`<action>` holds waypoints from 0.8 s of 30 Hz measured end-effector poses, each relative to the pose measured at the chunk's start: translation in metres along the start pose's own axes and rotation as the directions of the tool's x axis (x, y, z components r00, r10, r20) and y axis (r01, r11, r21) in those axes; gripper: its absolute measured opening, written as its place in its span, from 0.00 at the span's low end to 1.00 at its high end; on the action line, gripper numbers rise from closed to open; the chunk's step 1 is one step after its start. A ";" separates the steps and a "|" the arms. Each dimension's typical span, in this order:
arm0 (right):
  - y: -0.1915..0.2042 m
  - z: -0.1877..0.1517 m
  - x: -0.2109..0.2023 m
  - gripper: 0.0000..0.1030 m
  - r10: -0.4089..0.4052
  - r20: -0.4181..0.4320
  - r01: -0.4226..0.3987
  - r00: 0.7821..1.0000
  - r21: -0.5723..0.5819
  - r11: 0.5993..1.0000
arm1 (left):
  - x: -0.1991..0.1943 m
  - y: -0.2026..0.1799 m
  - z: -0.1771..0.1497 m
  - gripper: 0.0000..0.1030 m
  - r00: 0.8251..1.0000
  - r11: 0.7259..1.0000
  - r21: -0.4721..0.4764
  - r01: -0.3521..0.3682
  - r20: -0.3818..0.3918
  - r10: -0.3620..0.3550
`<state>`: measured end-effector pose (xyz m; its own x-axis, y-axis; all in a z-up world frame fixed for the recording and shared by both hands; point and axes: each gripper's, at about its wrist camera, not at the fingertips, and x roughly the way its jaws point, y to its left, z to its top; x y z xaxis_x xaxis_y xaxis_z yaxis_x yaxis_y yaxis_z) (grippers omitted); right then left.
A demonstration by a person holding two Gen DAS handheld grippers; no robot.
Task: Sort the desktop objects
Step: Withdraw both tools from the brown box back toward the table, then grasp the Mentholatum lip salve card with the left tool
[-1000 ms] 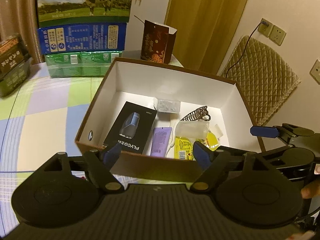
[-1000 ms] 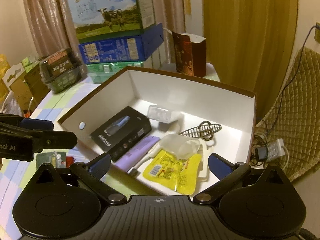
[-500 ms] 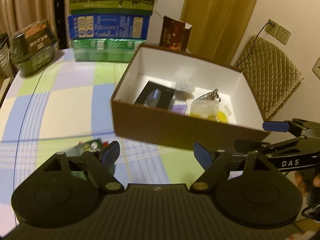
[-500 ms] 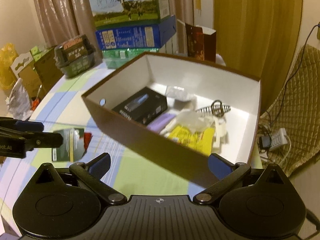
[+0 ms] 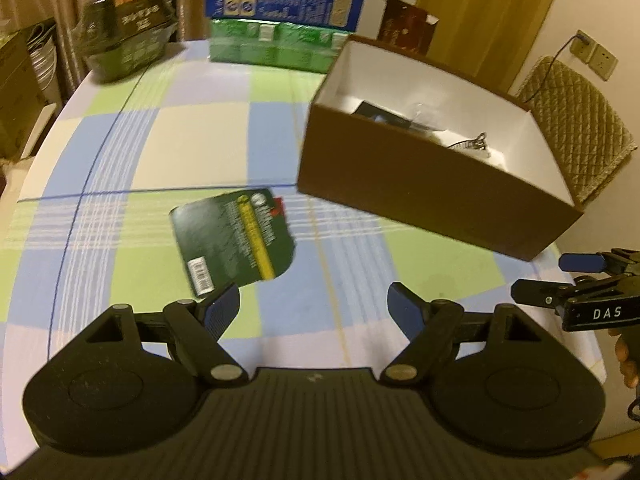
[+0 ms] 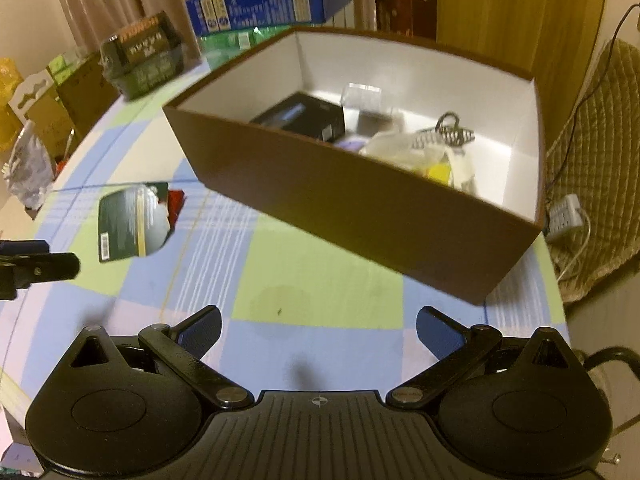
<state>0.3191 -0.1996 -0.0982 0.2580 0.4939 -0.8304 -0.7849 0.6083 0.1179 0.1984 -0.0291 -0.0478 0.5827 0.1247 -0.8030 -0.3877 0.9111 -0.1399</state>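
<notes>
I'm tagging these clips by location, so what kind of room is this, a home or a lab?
Most likely a home, perhaps a dining or living room. A round table with a checked tablecloth has stacked milk cartons at its back, curtains hang behind, and a quilted chair cover sits beside the brown box.

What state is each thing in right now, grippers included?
left hand-held gripper: open, empty
right hand-held gripper: open, empty
brown box: open-topped, upright on the table, holding items
green packet: flat on the tablecloth, outside the box
black carton: lying inside the box
hair claw: inside the box
</notes>
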 end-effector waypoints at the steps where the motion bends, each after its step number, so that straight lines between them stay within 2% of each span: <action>1: 0.000 -0.001 0.003 0.98 -0.002 -0.007 0.002 1.000 0.001 1.000 | 0.000 0.004 -0.002 0.75 1.000 1.000 -0.004 -0.004 0.001 0.004; 9: 0.002 -0.007 0.028 0.98 -0.033 -0.069 0.034 0.997 0.017 0.999 | 0.010 0.032 -0.011 0.75 1.000 1.000 -0.007 -0.023 -0.010 0.023; 17: -0.003 -0.012 0.048 0.98 -0.067 -0.121 0.075 0.990 0.061 0.995 | 0.035 0.061 -0.013 0.75 0.999 0.999 -0.045 0.004 -0.042 -0.006; 24: -0.008 -0.007 0.059 0.98 -0.111 -0.141 0.126 0.984 0.100 0.987 | 0.064 0.085 -0.002 0.75 0.998 0.999 -0.035 0.023 -0.060 -0.025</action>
<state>0.3365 -0.1793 -0.1520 0.2615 0.3309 -0.9067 -0.6856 0.7249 0.0668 0.2013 0.0559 -0.1122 0.5484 0.0785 -0.8325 -0.3989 0.8996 -0.1779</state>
